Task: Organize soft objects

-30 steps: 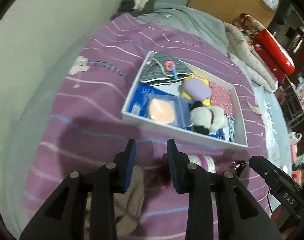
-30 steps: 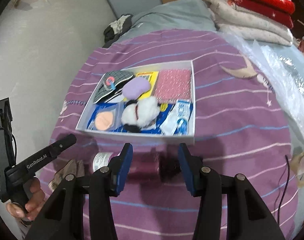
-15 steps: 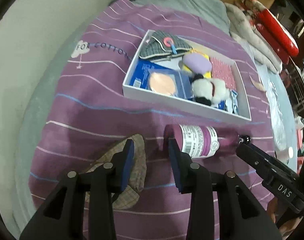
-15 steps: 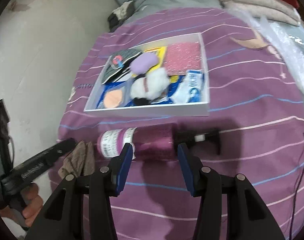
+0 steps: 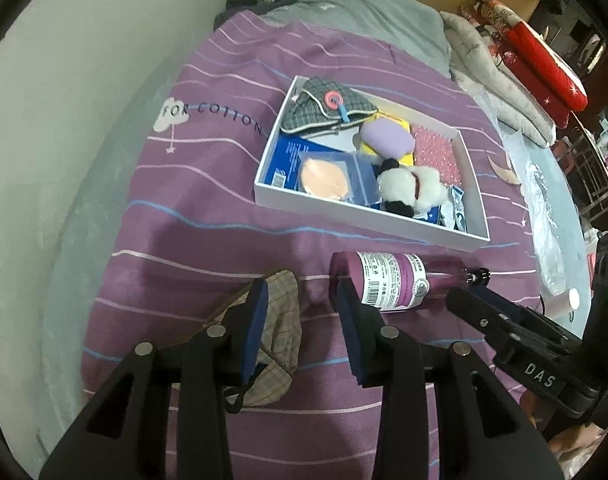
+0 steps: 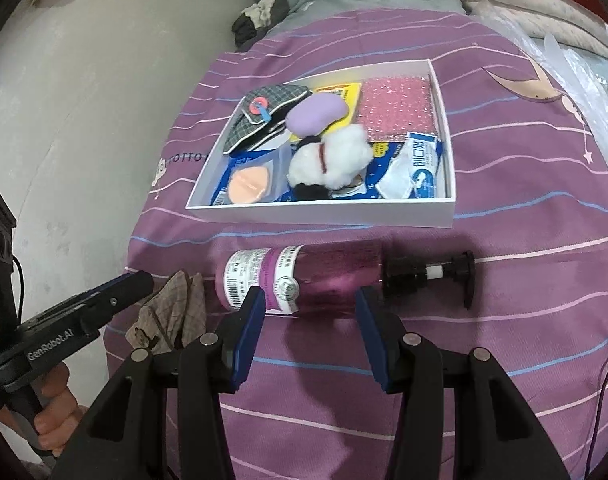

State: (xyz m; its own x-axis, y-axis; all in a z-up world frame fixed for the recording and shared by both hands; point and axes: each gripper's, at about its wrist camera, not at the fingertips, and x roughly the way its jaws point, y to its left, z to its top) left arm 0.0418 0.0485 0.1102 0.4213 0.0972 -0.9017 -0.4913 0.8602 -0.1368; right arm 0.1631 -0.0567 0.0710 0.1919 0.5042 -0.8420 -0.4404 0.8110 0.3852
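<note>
Both grippers are hanging released: my left gripper (image 5: 302,300) is hovering beside the cap (image 5: 282,332), my right gripper (image 6: 308,307) facing the bottle (image 6: 304,280).

A: Plaid cloth (image 5: 282,320): partly hidden behind the left gripper (image 5: 302,304).
B: Bottle label (image 6: 260,276) print: too small to read. Blue packets (image 6: 383,168) lie partly under the plush toy (image 6: 329,158).

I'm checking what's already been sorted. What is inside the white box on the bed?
The white box holds a plaid pouch, purple pad, plush toy, peach puff, pink bubble wrap and mask packet. Blue packaging beneath is mostly covered.
</note>
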